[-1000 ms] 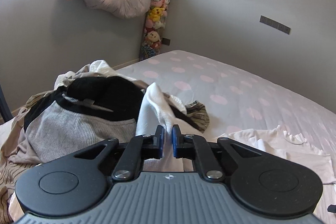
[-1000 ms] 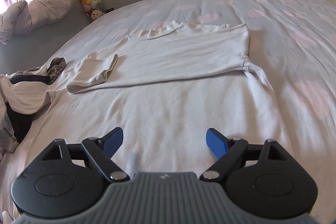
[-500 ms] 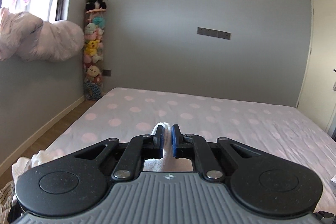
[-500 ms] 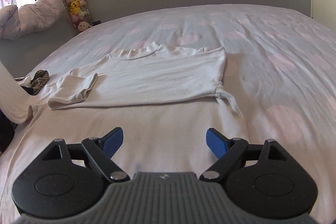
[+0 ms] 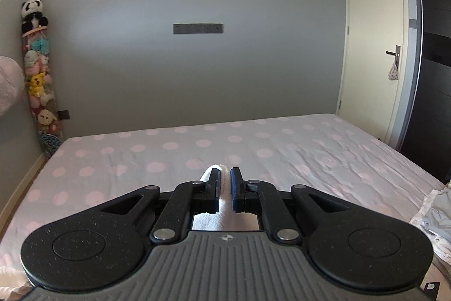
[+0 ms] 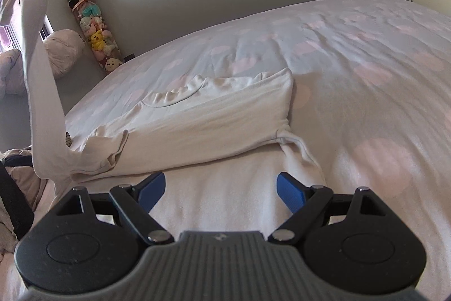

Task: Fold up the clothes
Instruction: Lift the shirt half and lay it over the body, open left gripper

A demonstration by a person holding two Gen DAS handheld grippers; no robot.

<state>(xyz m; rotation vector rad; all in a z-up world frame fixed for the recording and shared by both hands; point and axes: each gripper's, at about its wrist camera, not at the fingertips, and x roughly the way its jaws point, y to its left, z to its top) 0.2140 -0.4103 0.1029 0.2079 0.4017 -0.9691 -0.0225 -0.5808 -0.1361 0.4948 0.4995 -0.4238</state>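
Note:
A white long-sleeved shirt (image 6: 214, 109) lies spread on the pink-dotted bed (image 6: 366, 47), its upper part folded over. One long sleeve (image 6: 42, 92) stands up from the shirt's left side as a taut column, reaching the top-left corner of the right wrist view. My left gripper (image 5: 224, 177) is shut on that sleeve (image 5: 224, 196); white cloth bulges past its fingertips, high above the bed (image 5: 310, 148). My right gripper (image 6: 220, 189) hangs open just over the shirt's lower part, nothing between its blue pads.
A pile of dark and beige clothes (image 6: 17, 188) lies at the bed's left edge. More pale cloth (image 5: 434, 216) sits at the right. A column of plush toys (image 5: 38, 86) stands in the corner, a rolled quilt (image 6: 62, 52) by the window, a door (image 5: 372, 47) far right.
My left gripper has risen and swung away from the clothes pile toward the far wall, pulling the sleeve up taut. My right gripper has edged a little closer to the shirt, still open.

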